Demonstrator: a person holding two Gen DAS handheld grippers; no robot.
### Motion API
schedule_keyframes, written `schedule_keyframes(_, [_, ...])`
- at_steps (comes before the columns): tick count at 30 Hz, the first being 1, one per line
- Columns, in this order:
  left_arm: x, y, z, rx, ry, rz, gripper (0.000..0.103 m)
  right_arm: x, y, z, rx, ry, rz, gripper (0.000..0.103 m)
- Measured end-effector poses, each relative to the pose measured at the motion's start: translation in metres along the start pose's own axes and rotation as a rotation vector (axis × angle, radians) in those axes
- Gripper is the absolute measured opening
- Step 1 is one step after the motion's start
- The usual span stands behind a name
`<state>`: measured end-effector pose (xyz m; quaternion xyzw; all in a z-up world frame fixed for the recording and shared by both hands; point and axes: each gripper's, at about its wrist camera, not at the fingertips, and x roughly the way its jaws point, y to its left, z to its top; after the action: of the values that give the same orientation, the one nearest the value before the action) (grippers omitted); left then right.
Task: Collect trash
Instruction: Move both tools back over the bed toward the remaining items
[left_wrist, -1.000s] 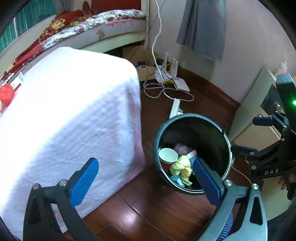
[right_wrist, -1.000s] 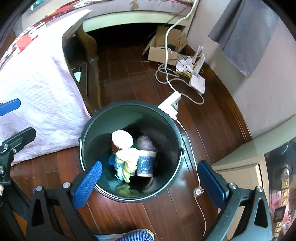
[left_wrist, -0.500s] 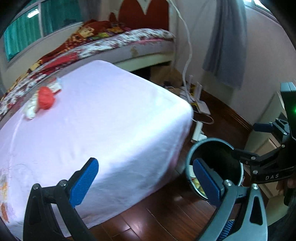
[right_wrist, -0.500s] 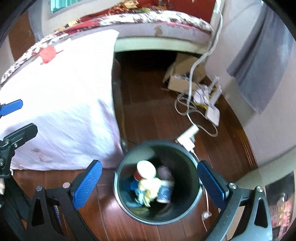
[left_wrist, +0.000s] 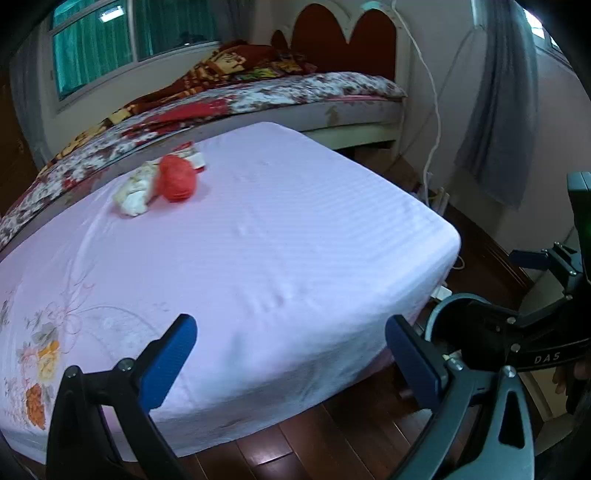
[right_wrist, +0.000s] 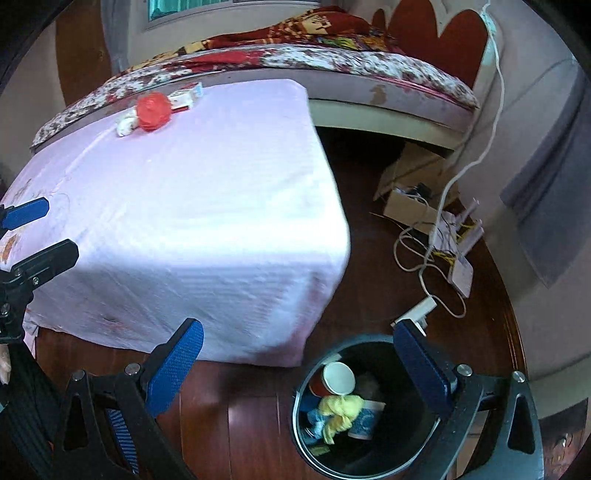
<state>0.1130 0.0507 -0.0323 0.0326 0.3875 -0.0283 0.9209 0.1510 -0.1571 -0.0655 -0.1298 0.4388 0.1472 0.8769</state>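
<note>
A crumpled red wad (left_wrist: 176, 178) is seen on the pink-covered table beside a crumpled white wad (left_wrist: 135, 191), touching it. Paper cups (right_wrist: 338, 378) and a yellow rag (right_wrist: 340, 410) are contained in the upright dark bin (right_wrist: 369, 469) on the floor.

a patterned bed (left_wrist: 258, 92) stands behind, cables (right_wrist: 436, 254) strewn on the wooden floor (right_wrist: 240, 424).

**Both grippers empty, jaws spread**

Left gripper (left_wrist: 291, 354): blue-padded fingers (left_wrist: 168, 360) wide apart, nothing between them. Right gripper (right_wrist: 299, 369): jaws likewise spread wide, empty, tilted downward. In the left wrist view the right gripper sits at the right edge, a fingertip of the person's hand (left_wrist: 563, 380) just visible at its handle.
</note>
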Motion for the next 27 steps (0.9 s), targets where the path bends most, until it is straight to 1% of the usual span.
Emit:
schedule_keyframes(7, [-0.004,0.036,-0.001,-0.053,-0.018,0.050,0.102,0.002,0.031,0.021,-0.042,-0.031,0.051,0.103])
schedule_keyframes(11, [-0.004,0.066,0.001,-0.083,-0.023,0.085,0.102,0.004,0.053,0.038,-0.069,-0.060,0.080,0.103])
schedule_keyframes(13, [-0.003,0.084,0.003,-0.105,-0.030,0.098,0.102,0.004,0.064,0.047,-0.092,-0.079,0.078,0.103])
schedule_keyframes(15, [-0.002,0.102,0.005,-0.124,-0.036,0.114,0.102,0.005,0.075,0.059,-0.118,-0.105,0.078,0.103])
schedule_keyframes(18, [0.002,0.130,0.010,-0.141,-0.045,0.140,0.102,0.010,0.085,0.080,-0.089,-0.147,0.119,0.103])
schedule_keyframes(21, [0.010,0.158,0.016,-0.165,-0.045,0.151,0.102,0.021,0.101,0.102,-0.075,-0.164,0.157,0.103])
schedule_keyframes(23, [0.016,0.173,0.018,-0.180,-0.041,0.150,0.102,0.030,0.117,0.117,-0.091,-0.157,0.164,0.103])
schedule_keyframes(25, [0.022,0.186,0.021,-0.191,-0.044,0.156,0.102,0.038,0.134,0.134,-0.116,-0.152,0.150,0.103])
schedule_keyframes(27, [0.029,0.195,0.025,-0.198,-0.047,0.150,0.102,0.049,0.151,0.154,-0.124,-0.133,0.168,0.103])
